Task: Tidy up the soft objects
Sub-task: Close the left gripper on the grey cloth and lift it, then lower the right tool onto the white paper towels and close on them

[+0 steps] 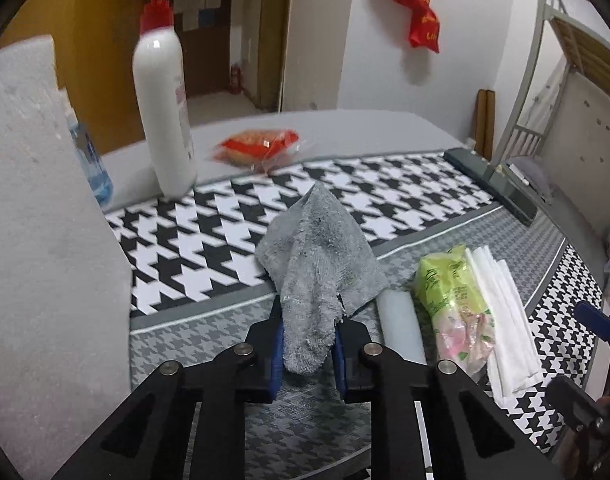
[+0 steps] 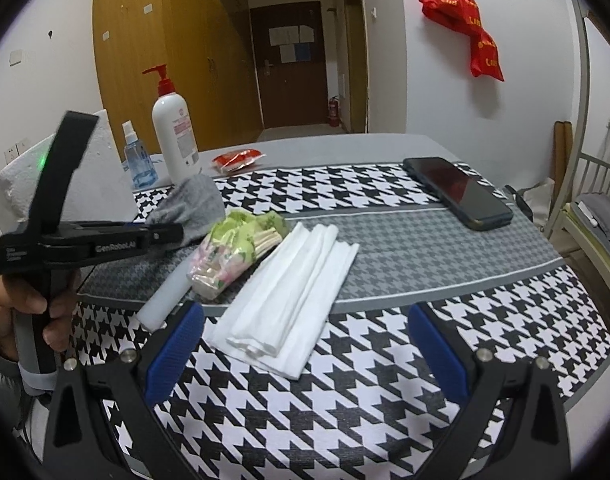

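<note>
My left gripper (image 1: 307, 354) is shut on a grey fuzzy cloth (image 1: 319, 264) and holds it just above the houndstooth table cover; the cloth also shows in the right wrist view (image 2: 195, 200). Right of it lie a white foam cylinder (image 1: 399, 320), a green floral tissue pack (image 1: 457, 300) and a stack of folded white tissues (image 1: 505, 312). My right gripper (image 2: 305, 352) is open and empty, near the table's front edge, just in front of the white tissues (image 2: 293, 292). The tissue pack (image 2: 233, 248) and cylinder (image 2: 165, 296) lie left of them.
A white pump bottle (image 1: 163, 104) and a blue spray bottle (image 2: 137, 160) stand at the back left beside a large white foam block (image 1: 33, 240). A red snack packet (image 1: 261, 146) lies at the back. A black phone (image 2: 461, 192) lies at the right.
</note>
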`<action>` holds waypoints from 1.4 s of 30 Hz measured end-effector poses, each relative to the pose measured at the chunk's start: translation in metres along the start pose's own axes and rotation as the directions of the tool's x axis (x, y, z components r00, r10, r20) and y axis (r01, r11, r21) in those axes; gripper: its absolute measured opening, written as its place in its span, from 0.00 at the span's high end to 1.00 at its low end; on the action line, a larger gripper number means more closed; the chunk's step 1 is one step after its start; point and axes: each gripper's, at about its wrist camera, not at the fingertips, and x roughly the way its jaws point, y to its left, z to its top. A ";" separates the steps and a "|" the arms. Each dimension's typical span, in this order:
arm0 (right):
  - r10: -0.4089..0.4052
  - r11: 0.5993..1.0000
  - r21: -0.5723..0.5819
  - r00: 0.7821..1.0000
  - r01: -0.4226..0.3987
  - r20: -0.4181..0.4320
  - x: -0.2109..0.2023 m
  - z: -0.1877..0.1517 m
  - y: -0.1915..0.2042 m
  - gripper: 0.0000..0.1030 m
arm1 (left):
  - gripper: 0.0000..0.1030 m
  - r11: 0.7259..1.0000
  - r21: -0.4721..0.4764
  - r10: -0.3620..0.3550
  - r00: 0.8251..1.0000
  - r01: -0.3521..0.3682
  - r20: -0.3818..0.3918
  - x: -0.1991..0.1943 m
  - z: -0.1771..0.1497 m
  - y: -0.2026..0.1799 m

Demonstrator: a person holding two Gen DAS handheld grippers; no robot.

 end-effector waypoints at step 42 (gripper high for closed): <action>-0.121 0.992 -0.056 0.978 0.113 -0.167 0.035 0.009 0.022 0.00 | 0.80 0.999 0.027 -0.032 0.990 0.029 0.135 -0.044 -0.012 0.001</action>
